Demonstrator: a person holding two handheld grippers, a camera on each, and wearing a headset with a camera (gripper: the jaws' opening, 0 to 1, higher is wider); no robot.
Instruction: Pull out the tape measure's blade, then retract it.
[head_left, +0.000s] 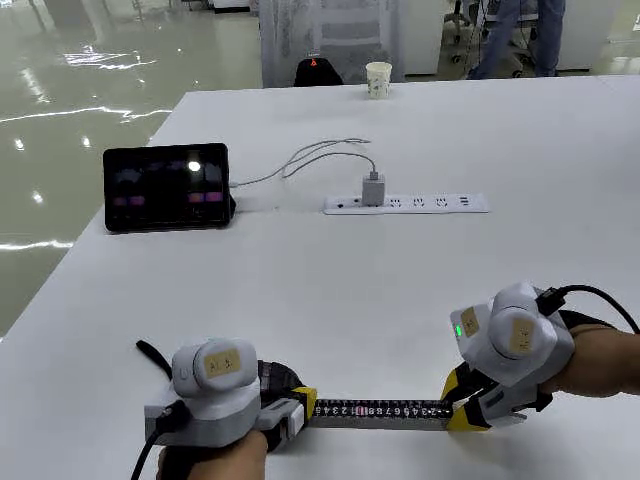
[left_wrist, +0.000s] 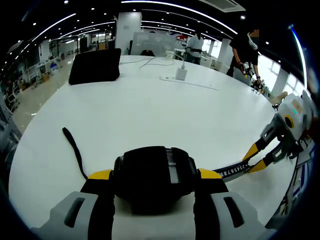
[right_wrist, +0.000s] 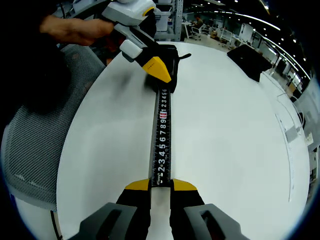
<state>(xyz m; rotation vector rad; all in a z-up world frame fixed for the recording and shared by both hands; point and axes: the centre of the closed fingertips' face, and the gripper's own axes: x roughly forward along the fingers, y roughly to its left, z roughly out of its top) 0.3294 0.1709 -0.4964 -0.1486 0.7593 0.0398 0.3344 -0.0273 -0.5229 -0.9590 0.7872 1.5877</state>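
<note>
A black tape measure case sits clamped between the yellow-tipped jaws of my left gripper at the near edge of the white table. Its dark blade with white numbers runs out to the right, a short stretch above the tabletop. My right gripper is shut on the blade's end. In the right gripper view the blade leads straight away to the case held in the left gripper. The case's black wrist strap lies on the table to the left.
A dark tablet stands at the left middle of the table. A white power strip with a plugged charger and cable lies behind centre. A paper cup stands at the far edge. People stand beyond the table.
</note>
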